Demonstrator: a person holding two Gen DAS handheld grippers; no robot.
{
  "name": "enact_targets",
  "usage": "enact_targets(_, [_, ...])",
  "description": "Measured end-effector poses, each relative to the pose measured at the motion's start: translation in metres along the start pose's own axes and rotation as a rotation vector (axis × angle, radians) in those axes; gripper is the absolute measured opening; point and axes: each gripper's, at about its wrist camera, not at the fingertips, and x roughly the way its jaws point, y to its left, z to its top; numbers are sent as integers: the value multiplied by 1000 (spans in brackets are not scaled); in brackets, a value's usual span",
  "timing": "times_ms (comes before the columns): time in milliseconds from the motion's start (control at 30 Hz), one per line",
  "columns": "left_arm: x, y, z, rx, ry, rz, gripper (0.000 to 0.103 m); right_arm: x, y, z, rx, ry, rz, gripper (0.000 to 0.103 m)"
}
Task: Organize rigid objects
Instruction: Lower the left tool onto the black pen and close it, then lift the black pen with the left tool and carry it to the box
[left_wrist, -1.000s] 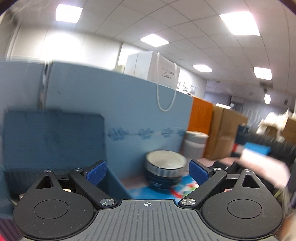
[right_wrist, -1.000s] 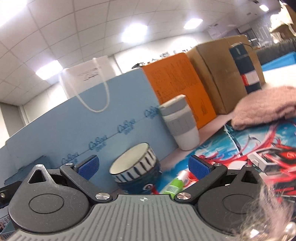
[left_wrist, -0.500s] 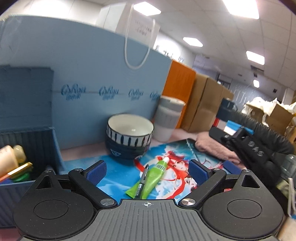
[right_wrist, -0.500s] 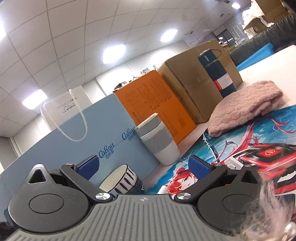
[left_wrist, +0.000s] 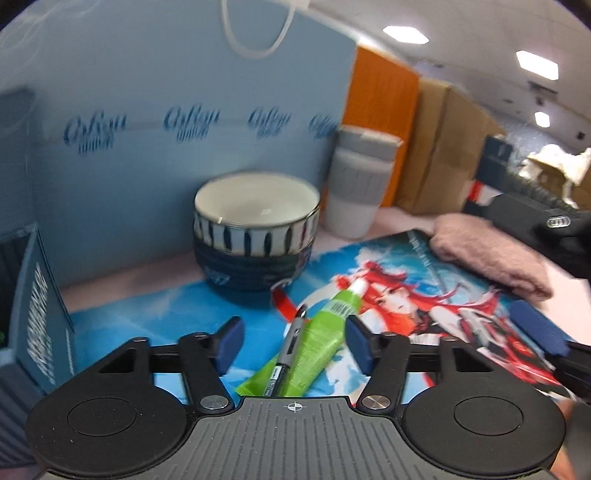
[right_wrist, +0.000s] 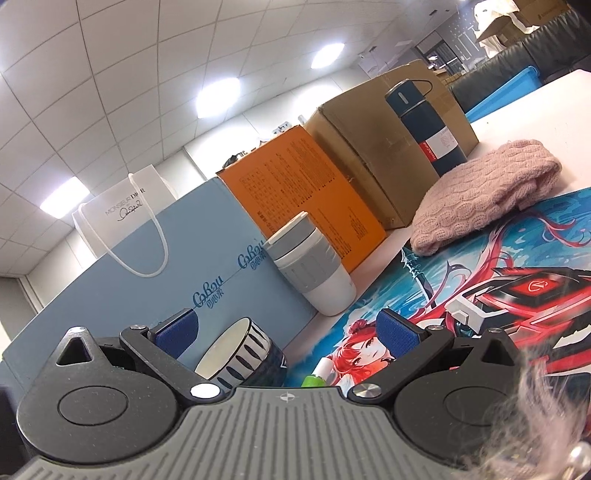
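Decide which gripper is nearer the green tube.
Left. The left gripper has the green tube between its closing fingers; the right gripper hangs back, the tube's cap just below it.

- We see a white tiled ceiling (right_wrist: 110, 74) with bright light panels (right_wrist: 218, 94).
- We see a white tabletop (right_wrist: 524, 110) and dark sofa (right_wrist: 509, 59) behind.

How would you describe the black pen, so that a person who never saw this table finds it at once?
Start at the colourful printed desk mat and find the stacked blue-and-white striped ceramic bowls. In front of the bowls, a bright green squeeze tube lies on the mat. The slim black pen lies along the tube's left side; it is dark and thinner than the tube.
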Motion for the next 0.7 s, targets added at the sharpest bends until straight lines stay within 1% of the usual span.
enact_targets(67, [11, -1, -2, -2, 33, 14, 33, 1, 0, 0, 1, 10, 2, 103])
enact_targets(133, [19, 4, -4, -40, 74, -16, 27, 1, 0, 0, 3, 12, 5, 103])
enact_targets(200, [19, 9, -5, -68, 67, -26, 22, 1, 0, -1, 3, 12, 4, 103])
enact_targets(267, [19, 13, -4, -91, 72, -47, 14, 1, 0, -1, 3, 16, 5, 103])
enact_targets(333, [18, 16, -4, -102, 70, -68, 9, 1, 1, -1, 0, 17, 4, 103])
enact_targets(500, [0, 20, -1, -115, 31, -119, 9, 3, 1, -2, -3, 24, 2, 103])
enact_targets(567, [-17, 23, 1, -117, -10, -147, 9, 3, 1, -2, -3, 25, 1, 103])
enact_targets(700, [-51, 31, 2, -115, -86, -179, 8, 4, 1, -4, -8, 31, 0, 103])
